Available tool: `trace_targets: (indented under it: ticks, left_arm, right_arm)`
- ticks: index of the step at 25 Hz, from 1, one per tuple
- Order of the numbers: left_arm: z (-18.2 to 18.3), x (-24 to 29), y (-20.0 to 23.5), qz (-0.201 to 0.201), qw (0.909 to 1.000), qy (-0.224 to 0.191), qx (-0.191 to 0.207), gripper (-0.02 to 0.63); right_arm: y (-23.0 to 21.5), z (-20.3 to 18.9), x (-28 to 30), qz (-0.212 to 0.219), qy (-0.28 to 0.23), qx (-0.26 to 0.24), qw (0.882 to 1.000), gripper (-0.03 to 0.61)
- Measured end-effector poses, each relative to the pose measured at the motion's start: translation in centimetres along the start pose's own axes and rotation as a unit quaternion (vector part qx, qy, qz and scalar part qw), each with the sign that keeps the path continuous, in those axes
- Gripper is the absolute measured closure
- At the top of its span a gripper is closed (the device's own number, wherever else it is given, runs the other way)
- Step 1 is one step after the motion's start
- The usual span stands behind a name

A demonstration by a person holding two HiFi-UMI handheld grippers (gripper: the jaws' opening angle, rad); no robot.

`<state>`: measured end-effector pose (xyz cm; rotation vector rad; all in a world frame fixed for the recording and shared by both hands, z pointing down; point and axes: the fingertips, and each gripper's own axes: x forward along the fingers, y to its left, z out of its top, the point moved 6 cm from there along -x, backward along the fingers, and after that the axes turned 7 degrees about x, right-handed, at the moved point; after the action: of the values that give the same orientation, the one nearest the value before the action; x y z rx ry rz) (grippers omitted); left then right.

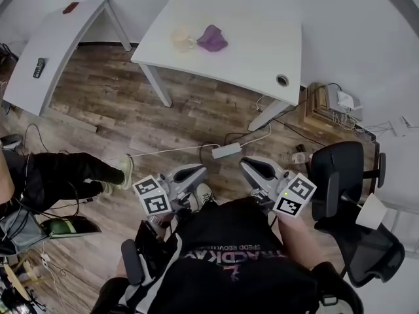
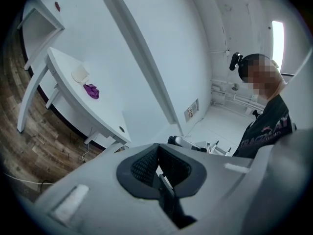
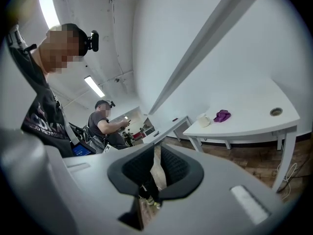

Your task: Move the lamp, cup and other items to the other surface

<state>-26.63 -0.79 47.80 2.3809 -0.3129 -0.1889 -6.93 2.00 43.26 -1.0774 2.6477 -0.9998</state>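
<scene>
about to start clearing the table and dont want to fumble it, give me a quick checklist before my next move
1. Left claw empty: ok, jaws together, nothing between them.
2. Right claw empty: ok, jaws slightly apart, nothing between them.
3. Cup in sight on the near table: ok.
4. Purple cloth clear of the cup: cannot tell, they lie close together.
5. Claws within reach of the cup: not ok, both are held by the person's body, with open floor before the table.
6. Room on the far table: ok, only a remote and a small brown thing show on it.
</scene>
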Motion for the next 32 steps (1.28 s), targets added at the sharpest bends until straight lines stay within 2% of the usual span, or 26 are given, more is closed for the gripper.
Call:
trace_targets:
  ticks: [3,7,12,18,23,27,32]
  left_arm:
    - [0.0,-0.3,-0.2,-0.003,0.9999,0.008,0.013,0.618]
    - [-0.5,-0.8,-0.4,-0.008,0.9998,0.006,0.016,0.618]
    - [0.6,-0.8,-0.1,0.001,0.9996,-0.013,0.027,0.618]
    - [1.2,-2.6,0.6,0.064,0.9963,-0.046,0.034,0.618]
    - [2.8,-3.5,2.1,0.127,0.9875,-0.087,0.034,0.618]
    - [3.9,-1.8,2.6,0.145,0.9831,-0.105,0.035,0.618]
    - [4.9,-0.2,3.3,0.165,0.9783,-0.119,0.037,0.618]
  right_arm:
    - [0.5,-0.3,1.2,0.004,0.014,0.001,1.000,0.526]
    - [1.5,0.1,2.3,0.008,0.046,-0.033,0.998,0.523]
    - [-0.3,1.6,3.7,0.003,0.080,-0.048,0.996,0.522]
    - [-3.4,5.3,8.3,0.041,0.103,-0.074,0.991,0.514]
    - [-5.2,7.2,12.2,0.072,0.114,-0.079,0.988,0.512]
    - [-7.1,8.1,13.9,0.086,0.134,-0.080,0.984,0.506]
    - [-10.4,9.7,15.7,0.079,0.154,-0.089,0.981,0.491]
